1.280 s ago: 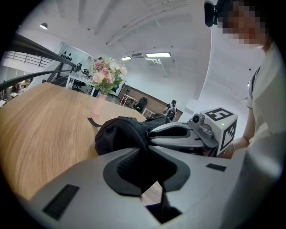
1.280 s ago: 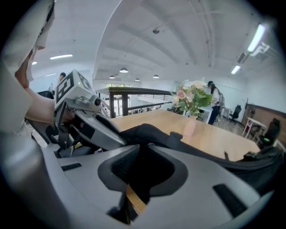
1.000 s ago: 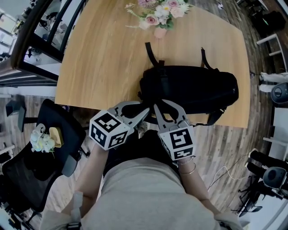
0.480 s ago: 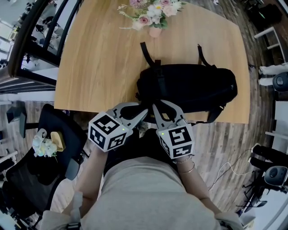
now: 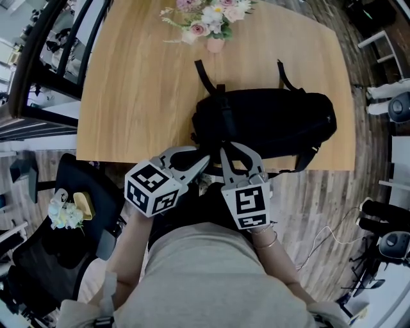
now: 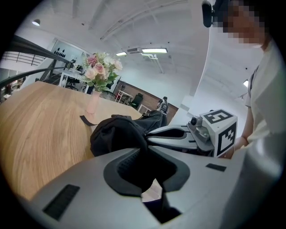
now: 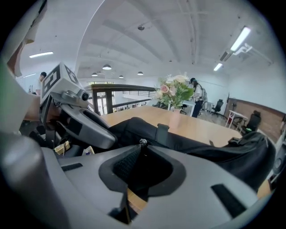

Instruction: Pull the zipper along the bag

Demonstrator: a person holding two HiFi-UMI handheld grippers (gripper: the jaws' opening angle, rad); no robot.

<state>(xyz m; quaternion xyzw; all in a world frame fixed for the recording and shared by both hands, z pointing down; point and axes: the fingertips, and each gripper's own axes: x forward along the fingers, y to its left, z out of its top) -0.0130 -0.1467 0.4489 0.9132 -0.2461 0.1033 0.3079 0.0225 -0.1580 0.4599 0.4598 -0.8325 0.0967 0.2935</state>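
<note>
Closed further, the right claw was pinched on the small metal zipper pull; the left claw was clamped on the black fabric bag, laid lengthwise left-to-right.

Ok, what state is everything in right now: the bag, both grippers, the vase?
bag: lying flat on the table, at its near edge.
left gripper: shut on bag fabric.
right gripper: jaws have just been closing, shut on zipper pull.
vase: upright, holding flowers.
</note>
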